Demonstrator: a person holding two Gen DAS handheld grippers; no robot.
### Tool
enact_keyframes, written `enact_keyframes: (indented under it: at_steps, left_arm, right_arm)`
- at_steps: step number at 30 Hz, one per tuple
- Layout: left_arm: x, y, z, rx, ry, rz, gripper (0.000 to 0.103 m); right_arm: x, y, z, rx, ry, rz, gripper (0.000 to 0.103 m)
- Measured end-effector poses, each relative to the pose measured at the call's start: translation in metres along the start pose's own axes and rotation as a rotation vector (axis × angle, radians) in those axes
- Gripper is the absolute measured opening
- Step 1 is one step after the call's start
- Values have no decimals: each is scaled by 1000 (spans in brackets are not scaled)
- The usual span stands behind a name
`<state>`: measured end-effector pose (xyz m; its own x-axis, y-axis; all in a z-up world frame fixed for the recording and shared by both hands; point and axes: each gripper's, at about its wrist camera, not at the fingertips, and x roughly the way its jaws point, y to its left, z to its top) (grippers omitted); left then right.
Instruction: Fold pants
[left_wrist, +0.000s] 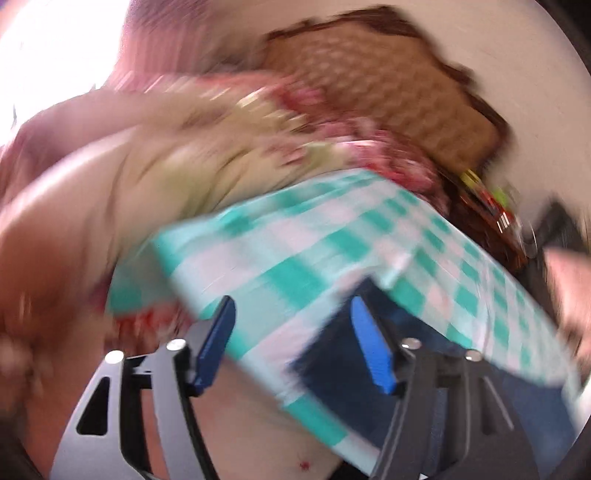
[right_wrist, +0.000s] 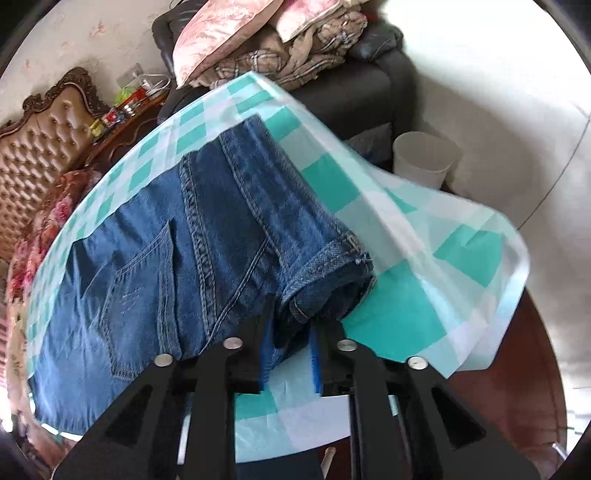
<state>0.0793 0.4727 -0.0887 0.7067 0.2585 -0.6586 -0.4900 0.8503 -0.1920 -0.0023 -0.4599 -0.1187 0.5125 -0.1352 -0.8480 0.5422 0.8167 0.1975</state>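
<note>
My jeans (right_wrist: 177, 236) lie folded over on the checked cloth (right_wrist: 388, 266) covering the bench. My left claw (left_wrist: 291, 343) gapes empty; my right claw (right_wrist: 290, 354) stands parted at the cuff, pressing nothing. I judge another fold comes next, needing a fresh grasp.

blue jeans (right_wrist: 177, 236) are seen lying folded on a table covered by a teal-and-white checked cloth (right_wrist: 399, 295). a folded leg end with its hem is laid across the top. the right gripper (right_wrist: 290, 360) is held at that hem with its blue pads slightly apart; no firm grip is shown. a white bin (right_wrist: 424, 158) is seen beyond.
</note>
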Motion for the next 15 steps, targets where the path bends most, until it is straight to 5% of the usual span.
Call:
enact_keyframes:
  at_steps: [2, 3, 4, 5, 8, 11, 13, 15]
  left_arm:
    - [8, -32, 3, 127, 7, -24, 69]
    - [16, -53, 3, 199, 32, -39, 68]
    - [24, -70, 3, 248, 76, -68, 66]
    - [32, -85, 2, 283, 116, -111, 53]
    - [50, -137, -14, 437, 174, -216, 37]
    - [74, -171, -35, 526, 245, -308, 37]
    - [96, -181, -46, 559, 281, -275, 39]
    - [113, -170, -43, 540, 257, -143, 41]
  right_arm:
    - [-10, -4, 3, 29, -62, -129, 72]
    - [-16, -7, 4, 42, -96, -172, 75]
    - [-22, -10, 5, 54, -116, -205, 75]
    - [-28, -12, 8, 62, -136, -233, 75]
    - [-43, 2, 17, -8, -203, -214, 75]
    - [-46, 38, 28, -143, -252, -138, 75]
    - [-38, 66, 37, -248, -256, -82, 75]
    - [-26, 93, 42, -345, -245, -27, 75]
